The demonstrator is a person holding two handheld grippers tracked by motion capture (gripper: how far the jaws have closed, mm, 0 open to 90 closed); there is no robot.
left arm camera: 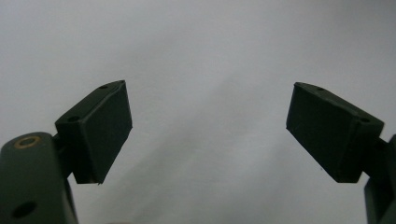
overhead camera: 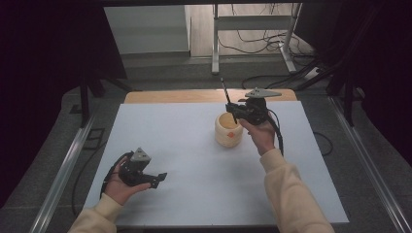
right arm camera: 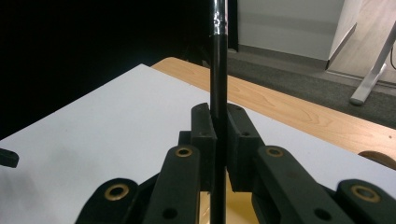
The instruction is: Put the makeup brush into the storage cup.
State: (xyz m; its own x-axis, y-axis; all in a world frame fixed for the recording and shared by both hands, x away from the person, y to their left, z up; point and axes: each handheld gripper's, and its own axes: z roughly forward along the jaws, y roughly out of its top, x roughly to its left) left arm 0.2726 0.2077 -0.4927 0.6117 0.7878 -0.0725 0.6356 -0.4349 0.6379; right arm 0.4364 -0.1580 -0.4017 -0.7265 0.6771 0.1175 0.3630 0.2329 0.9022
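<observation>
- High view: the right gripper (overhead camera: 232,108) is held above the far rim of a cream-coloured cup (overhead camera: 229,130), which stands upright near the middle of the white table top (overhead camera: 184,189).
- The right gripper's 2 jaws are closed on a thin black rod (overhead camera: 227,99); the rod tilts up and away from the person, and its lower end points into the cup's open mouth. Whether that end touches the cup's inside cannot be told.
- Right gripper view: the rod (right arm camera: 218,70) runs straight up between the 2 black pads (right arm camera: 204,135), which press it from both sides with no gap visible. A pale band rings the rod near the top of the view. The yellowish inside of the cup shows below the jaws.
- High view: the left gripper (overhead camera: 158,178) rests in the person's left hand (overhead camera: 121,187) at the near left of the table, well apart from the cup.
- Left gripper view: its 2 jaws stand wide apart with nothing between them, facing the bare white table surface (left arm camera: 205,56).
- A strip of wooden table edge (overhead camera: 194,95) shows beyond the white top.
</observation>
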